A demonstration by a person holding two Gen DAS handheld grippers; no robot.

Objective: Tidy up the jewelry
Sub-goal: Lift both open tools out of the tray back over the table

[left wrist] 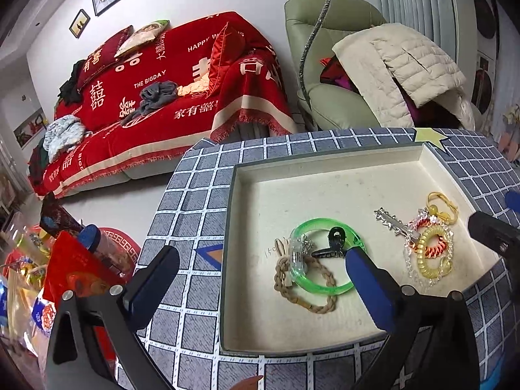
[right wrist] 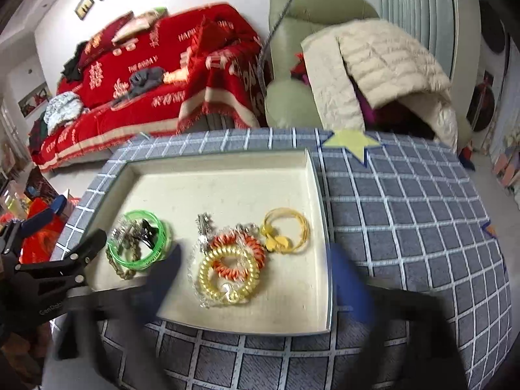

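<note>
A shallow cream tray (left wrist: 325,152) (right wrist: 321,214) lies on a blue checked cloth. In it lie a green bangle (left wrist: 325,287) (right wrist: 159,243), a black hair claw (left wrist: 336,239) (right wrist: 148,232), a braided tan cord (left wrist: 304,297) (right wrist: 122,269), a silver clip (left wrist: 388,219) (right wrist: 204,222), yellow and orange coil hair ties (left wrist: 429,255) (right wrist: 227,266), a clear bead string (left wrist: 422,279) and a yellow ring charm (left wrist: 443,206) (right wrist: 286,232). My left gripper (left wrist: 260,279) is open and empty, its right finger over the bangle. My right gripper (right wrist: 256,279) is open, empty and blurred, straddling the coil ties.
The checked table (left wrist: 201,175) (right wrist: 406,214) has a yellow star sticker (left wrist: 429,136) (right wrist: 352,141). Behind stand a red-covered sofa (left wrist: 156,97), a green armchair (left wrist: 331,107) with a cream jacket (left wrist: 399,65), and a hanging cable (left wrist: 312,35). Red packets and clutter (left wrist: 48,276) lie left of the table.
</note>
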